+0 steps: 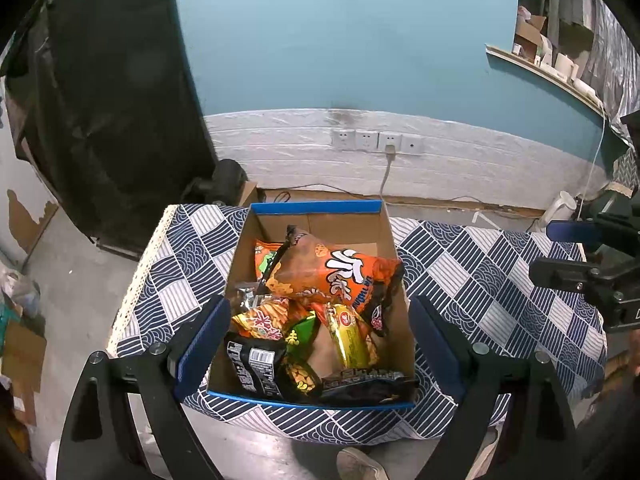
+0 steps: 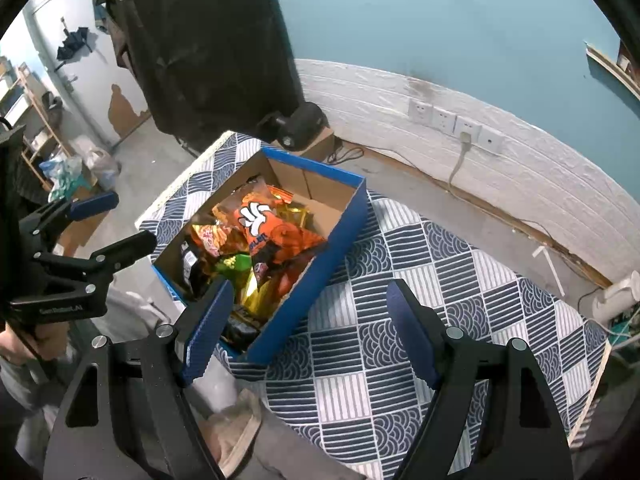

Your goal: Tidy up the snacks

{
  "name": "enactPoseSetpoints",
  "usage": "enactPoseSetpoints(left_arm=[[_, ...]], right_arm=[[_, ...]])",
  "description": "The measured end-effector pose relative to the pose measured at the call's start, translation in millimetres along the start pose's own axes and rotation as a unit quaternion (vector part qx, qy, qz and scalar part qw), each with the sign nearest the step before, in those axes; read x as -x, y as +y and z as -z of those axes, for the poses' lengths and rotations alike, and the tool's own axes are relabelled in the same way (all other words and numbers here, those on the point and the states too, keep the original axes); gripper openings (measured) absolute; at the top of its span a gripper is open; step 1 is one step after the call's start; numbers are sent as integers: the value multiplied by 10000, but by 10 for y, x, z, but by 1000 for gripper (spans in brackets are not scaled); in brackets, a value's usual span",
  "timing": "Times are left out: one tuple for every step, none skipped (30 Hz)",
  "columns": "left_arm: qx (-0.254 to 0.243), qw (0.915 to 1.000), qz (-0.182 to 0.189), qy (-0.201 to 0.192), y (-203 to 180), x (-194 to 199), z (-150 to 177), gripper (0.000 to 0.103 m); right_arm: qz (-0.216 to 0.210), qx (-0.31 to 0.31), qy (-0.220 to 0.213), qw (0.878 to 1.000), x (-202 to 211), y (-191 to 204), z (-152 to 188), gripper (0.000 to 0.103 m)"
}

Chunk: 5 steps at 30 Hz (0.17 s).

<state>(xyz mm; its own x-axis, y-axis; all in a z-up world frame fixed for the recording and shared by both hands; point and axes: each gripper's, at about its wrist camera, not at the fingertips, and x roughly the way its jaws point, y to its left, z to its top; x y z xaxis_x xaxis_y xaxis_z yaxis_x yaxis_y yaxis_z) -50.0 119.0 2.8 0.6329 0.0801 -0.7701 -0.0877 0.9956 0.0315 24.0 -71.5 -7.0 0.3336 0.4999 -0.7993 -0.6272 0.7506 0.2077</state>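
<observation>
A blue-rimmed cardboard box [image 1: 314, 208] stands on the patterned tablecloth, also in the right wrist view [image 2: 336, 264]. It holds several snack packs: a large orange bag [image 1: 336, 276] on top, a yellow-gold pack [image 1: 350, 336], a green pack [image 1: 298, 336] and a black pack [image 1: 256, 368]. The orange bag also shows in the right wrist view [image 2: 268, 224]. My left gripper [image 1: 320, 348] is open and empty, above the box's near end. My right gripper [image 2: 310, 332] is open and empty, above the box's right wall. Each gripper shows in the other's view: the right [image 1: 576, 252], the left [image 2: 108, 222].
The table with the blue-and-white cloth [image 2: 400, 360] stands near a wall with sockets [image 1: 376, 142] and a plugged-in cable. A dark cloth-covered object [image 1: 108, 100] stands at the left. A white kettle [image 1: 558, 208] sits at the far right. Floor clutter lies left of the table.
</observation>
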Motion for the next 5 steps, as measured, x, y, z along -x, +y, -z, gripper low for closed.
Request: enactPoseSetpoints(left_arm=[[3,10000,0,-2,0,-2,-1,91],[4,10000,1,0,-5,-2,-3,91],[2,10000,9,-1,-5,-1,-4,91],[1,10000,12,-3,-3,-1,-4,91],[0,10000,8,3,-9,-8,-5,91]], right_arm=[[2,-8,-1,10000,4,-5,1,79],[2,-6,-1,10000,3,-4,0,79],[-1,-4,-1,10000,4,-6,1,79],[2,-7,-2,10000,3,-6,1,79],[1,-4,0,10000,3,-6,1,79]])
